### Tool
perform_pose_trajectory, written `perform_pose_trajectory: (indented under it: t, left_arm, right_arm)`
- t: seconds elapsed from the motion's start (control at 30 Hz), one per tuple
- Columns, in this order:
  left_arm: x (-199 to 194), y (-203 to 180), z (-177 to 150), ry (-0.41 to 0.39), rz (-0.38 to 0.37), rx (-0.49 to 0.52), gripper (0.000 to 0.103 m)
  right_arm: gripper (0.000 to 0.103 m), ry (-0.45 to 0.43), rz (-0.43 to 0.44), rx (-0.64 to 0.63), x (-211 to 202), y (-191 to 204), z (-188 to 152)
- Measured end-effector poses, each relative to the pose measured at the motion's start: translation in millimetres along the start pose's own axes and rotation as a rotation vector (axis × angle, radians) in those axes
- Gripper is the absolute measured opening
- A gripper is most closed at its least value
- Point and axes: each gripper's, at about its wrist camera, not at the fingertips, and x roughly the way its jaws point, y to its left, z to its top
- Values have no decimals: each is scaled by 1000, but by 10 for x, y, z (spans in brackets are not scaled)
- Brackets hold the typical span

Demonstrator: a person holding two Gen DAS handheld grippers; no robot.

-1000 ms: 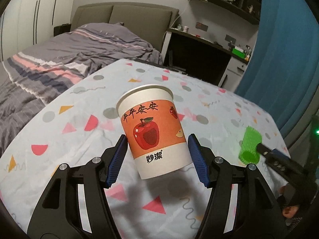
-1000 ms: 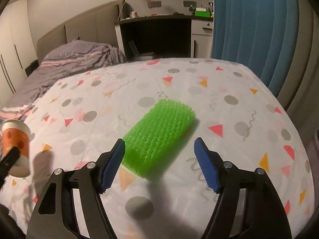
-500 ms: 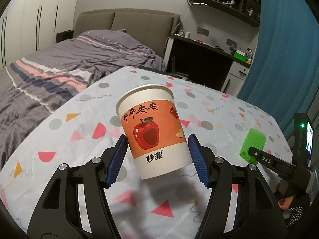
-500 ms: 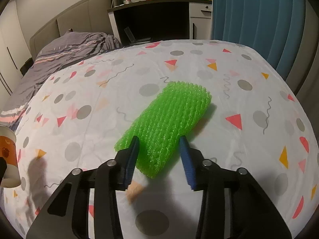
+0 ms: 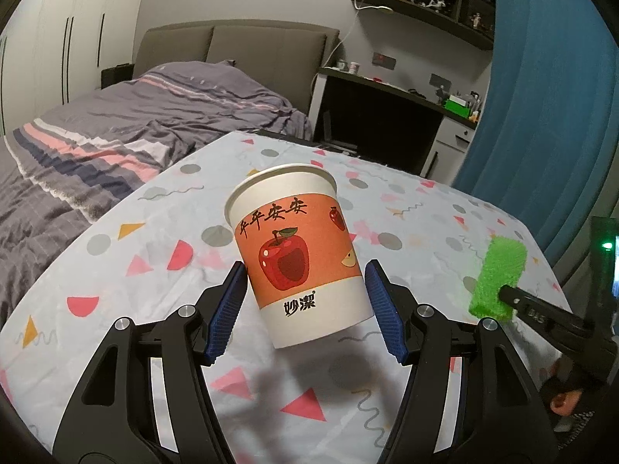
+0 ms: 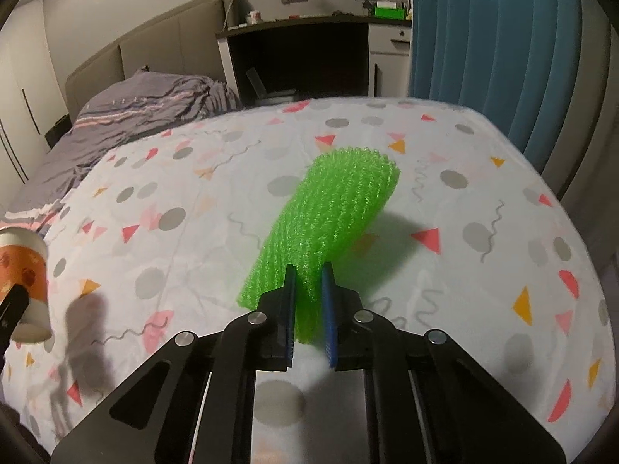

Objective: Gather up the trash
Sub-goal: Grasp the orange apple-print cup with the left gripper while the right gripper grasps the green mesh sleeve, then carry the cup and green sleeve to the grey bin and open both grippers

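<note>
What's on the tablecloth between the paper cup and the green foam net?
Nothing: in the left wrist view only bare patterned tablecloth lies between the paper cup in the left gripper and the green foam net pinched by the right gripper.

left gripper (image 5: 305,309): gripping cup | right gripper (image 6: 309,301): just closed, pinching foam

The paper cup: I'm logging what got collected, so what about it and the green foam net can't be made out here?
- Paper cup: inside hidden by its wall, left wrist view.
- Paper cup base: cut off by the frame edge, right wrist view.
- Green foam net: near end hidden by right gripper.
</note>
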Motion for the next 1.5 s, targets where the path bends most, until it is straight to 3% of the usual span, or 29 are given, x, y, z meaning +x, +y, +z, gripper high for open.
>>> perform_pose_trajectory:
  t: [0.33, 0.77, 1.07, 1.5]
  left_arm:
    - [-6, -119, -37, -6, -23, 44, 62]
    - [-314, -686, -180, -64, -149, 217, 62]
    - [-837, -1524, -309, -65, -349, 285, 62]
    - [-1181, -3371, -918, 23, -679, 456, 62]
  right_arm:
    - [13, -130, 18, -67, -752, -129, -192]
    - [13, -230, 1, -46, -1650, -854, -550]
    - [13, -289, -30, 22, -2050, -1493, -760]
    - [14, -313, -210, 218, -2260, -2794, -1050]
